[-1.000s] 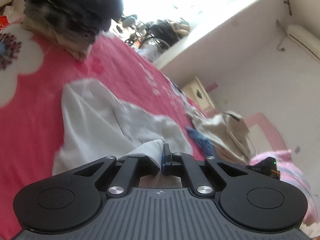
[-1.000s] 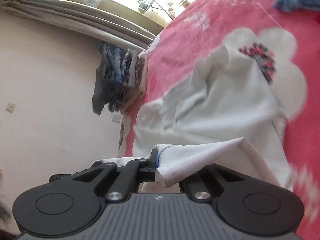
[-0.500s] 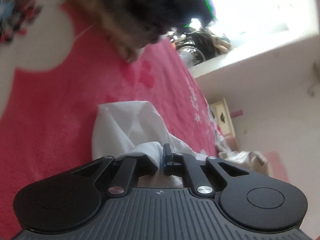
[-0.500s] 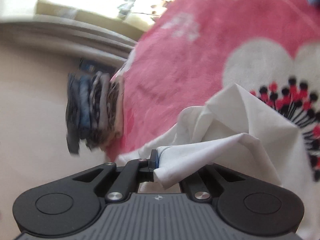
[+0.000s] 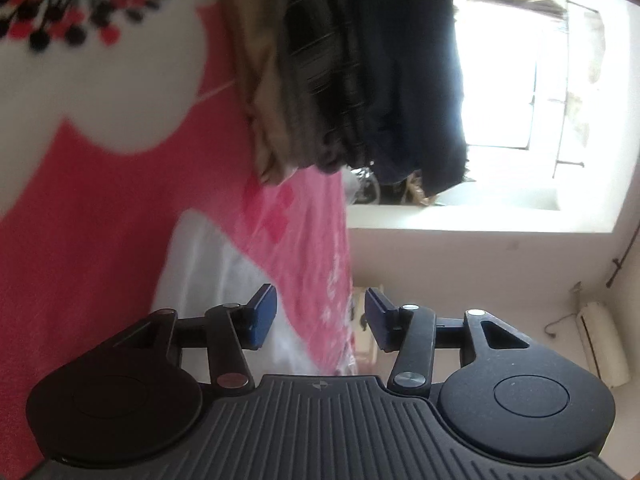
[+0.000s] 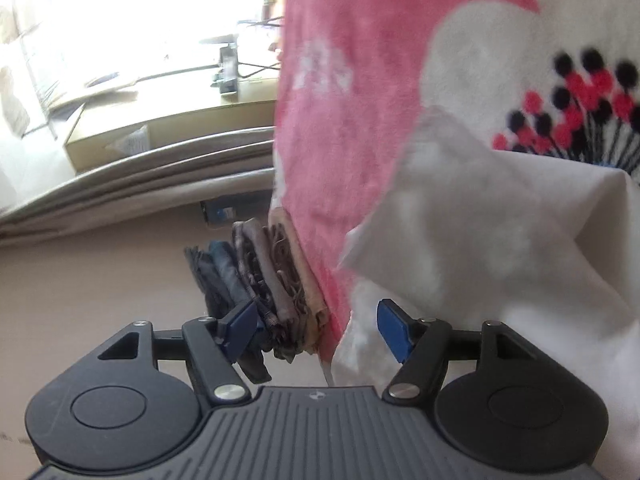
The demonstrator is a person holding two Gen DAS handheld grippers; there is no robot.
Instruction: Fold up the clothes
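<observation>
Two hand-held grippers are standing wide, their blue pads spread apart with nothing caught between them. Nearest the left hand-held gripper [image 5: 320,322], the white garment [image 5: 208,264] is lying on the pink bedspread [image 5: 100,208], showing just beyond and partly behind the left-side finger [image 5: 262,316], while the other finger is hanging over the bed's edge with the room wall behind it. Nearest the right hand-held gripper [image 6: 316,330], the same white garment [image 6: 480,240] is lying rumpled on the bedspread [image 6: 344,120], spreading from just behind the right-side finger [image 6: 394,330] up and away to the right; whether cloth is touching that pad cannot be told.

Farther ahead of the left hand-held gripper, a stack of folded clothes [image 5: 352,72] is sitting on the bedspread, tan and striped layers against the pink and dark ones on the outer side. In the right wrist view that stack [image 6: 260,276] is appearing just beyond the left-side finger, at the bed's edge. A large white flower print with red and black dots [image 6: 560,96] is showing on the bedspread beyond the garment. Farthest off, a bright window [image 5: 512,80] is glaring behind the stack, and an air conditioner [image 5: 600,344] is hanging on the wall to the right.
</observation>
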